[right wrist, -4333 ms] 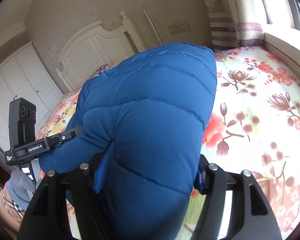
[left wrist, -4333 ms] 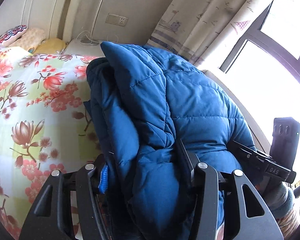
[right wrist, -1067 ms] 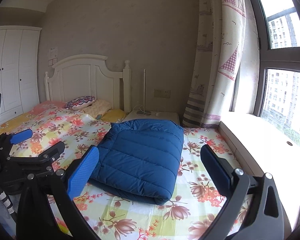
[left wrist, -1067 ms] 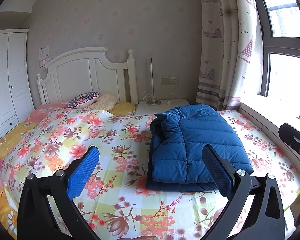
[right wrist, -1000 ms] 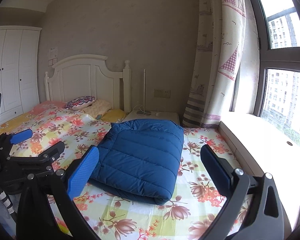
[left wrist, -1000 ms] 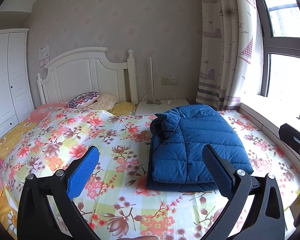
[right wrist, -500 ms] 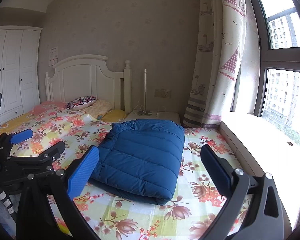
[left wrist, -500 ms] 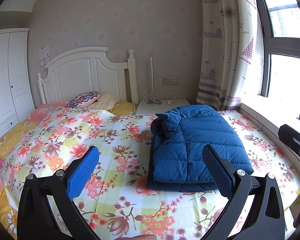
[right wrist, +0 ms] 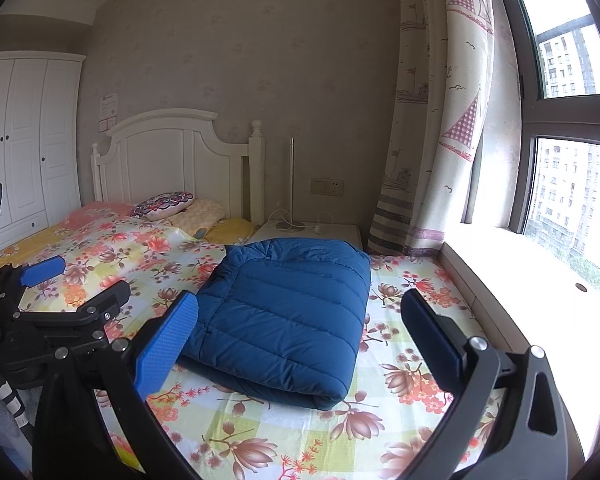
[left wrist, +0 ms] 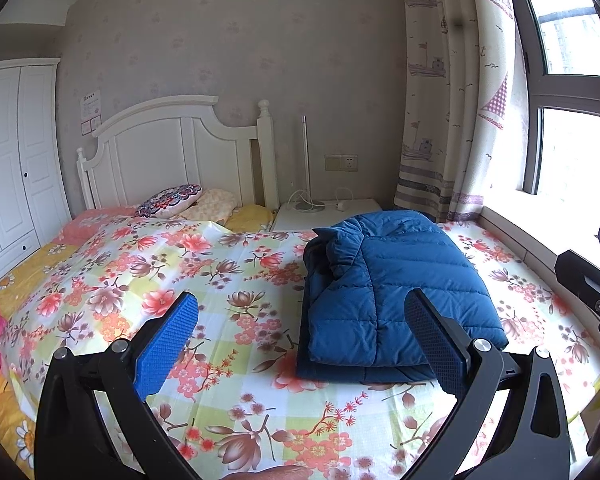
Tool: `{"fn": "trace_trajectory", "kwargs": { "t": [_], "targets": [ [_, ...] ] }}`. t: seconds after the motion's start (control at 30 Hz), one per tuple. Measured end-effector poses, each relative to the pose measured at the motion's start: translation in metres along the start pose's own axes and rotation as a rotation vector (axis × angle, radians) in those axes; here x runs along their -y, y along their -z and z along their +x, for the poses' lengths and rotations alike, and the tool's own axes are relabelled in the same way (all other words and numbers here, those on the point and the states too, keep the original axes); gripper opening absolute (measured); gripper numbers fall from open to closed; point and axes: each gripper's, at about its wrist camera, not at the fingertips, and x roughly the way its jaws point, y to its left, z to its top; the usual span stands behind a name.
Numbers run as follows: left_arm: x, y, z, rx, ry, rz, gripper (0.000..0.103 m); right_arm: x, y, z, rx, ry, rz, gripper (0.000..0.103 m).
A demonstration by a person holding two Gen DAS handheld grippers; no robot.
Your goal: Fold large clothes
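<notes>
Blue quilted down jacket [left wrist: 396, 292] sat folded into a compact stack on the floral bedspread [left wrist: 160, 280], on the window side of the bed, in the left wrist view. Collar end pointed toward the nightstand [left wrist: 332, 212], layered edges faced the middle of the bed. Left gripper [left wrist: 300, 328] was held back from the bed with its jaws spread wide, nothing between them, no contact with the fabric. Part of the other tool showed at the right edge.

Right wrist view: same jacket [right wrist: 288, 316] seen from its smooth quilted side, rounded fold nearest the camera, lying flat between the pillows [right wrist: 180, 208] and the windowsill [right wrist: 520, 264]. Right gripper [right wrist: 300, 328] was likewise spread apart and empty, well clear of the jacket. Left tool visible low on the left.

Judgement: the fold looked finished or very close.

Risks from here:
- Puffy down tends to spring back; top layer could creep open with nothing pressing on it.
- Left-side layers looked a bit uneven near the collar; a tidy-up pinch that catches only the top layer would peel the stack apart.
- Slick shell on a smooth sheet: a sideways nudge could slide the whole bundle toward the bed edge on the window side.
</notes>
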Motion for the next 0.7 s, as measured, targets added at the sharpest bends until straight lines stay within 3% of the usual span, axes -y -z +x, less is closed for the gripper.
{"fn": "trace_trajectory", "kwargs": {
  "t": [0.7],
  "targets": [
    [0.0041,0.0025,-0.0039,0.008,-0.018,0.008,0.099,0.0005,0.0001,0.0019,-0.001,-0.008,-0.006,0.101]
  ]
}}
